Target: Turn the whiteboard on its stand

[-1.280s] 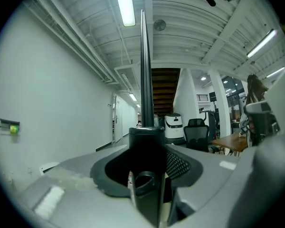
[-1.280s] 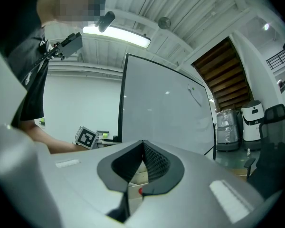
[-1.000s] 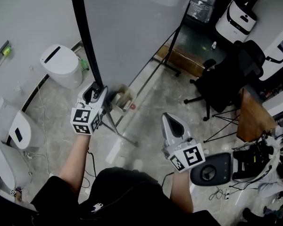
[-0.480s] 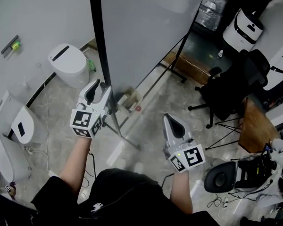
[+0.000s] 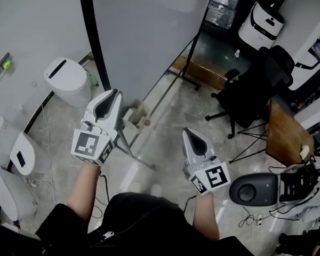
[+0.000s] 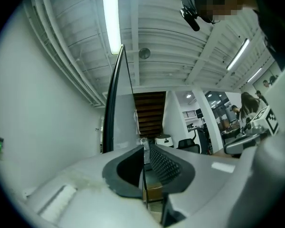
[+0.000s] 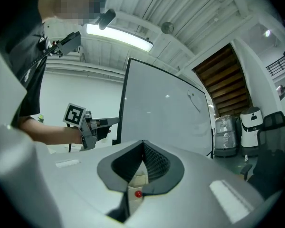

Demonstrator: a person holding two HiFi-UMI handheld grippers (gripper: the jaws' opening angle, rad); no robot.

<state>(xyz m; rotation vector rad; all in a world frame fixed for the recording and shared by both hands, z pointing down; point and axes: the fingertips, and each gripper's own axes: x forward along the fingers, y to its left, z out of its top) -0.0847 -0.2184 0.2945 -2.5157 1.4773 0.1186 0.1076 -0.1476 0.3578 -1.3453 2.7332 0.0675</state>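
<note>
The whiteboard (image 5: 149, 31) is a tall grey panel with a black frame (image 5: 93, 36), standing on a black tube stand (image 5: 194, 39). My left gripper (image 5: 111, 93) points at the lower end of the frame's near edge. Its jaws are closing and stand almost together with nothing between them. In the left gripper view the frame (image 6: 113, 99) runs up just left of the left gripper (image 6: 143, 148). My right gripper (image 5: 190, 132) hangs shut and empty, well short of the board. The right gripper view shows the board face (image 7: 166, 108) beyond the right gripper (image 7: 142, 144) and the left gripper (image 7: 102, 123) beside the frame.
White toilet-like units (image 5: 66, 79) (image 5: 21, 151) stand along the left wall. A small box with a red dot (image 5: 136, 116) lies on the floor under the board. A black office chair (image 5: 250, 95), a wooden table (image 5: 282, 135) and a round dark device (image 5: 250, 188) are on the right.
The left gripper stood open astride the frame's edge; now it has drawn back toward me and its jaws have come together. The right gripper has barely moved.
</note>
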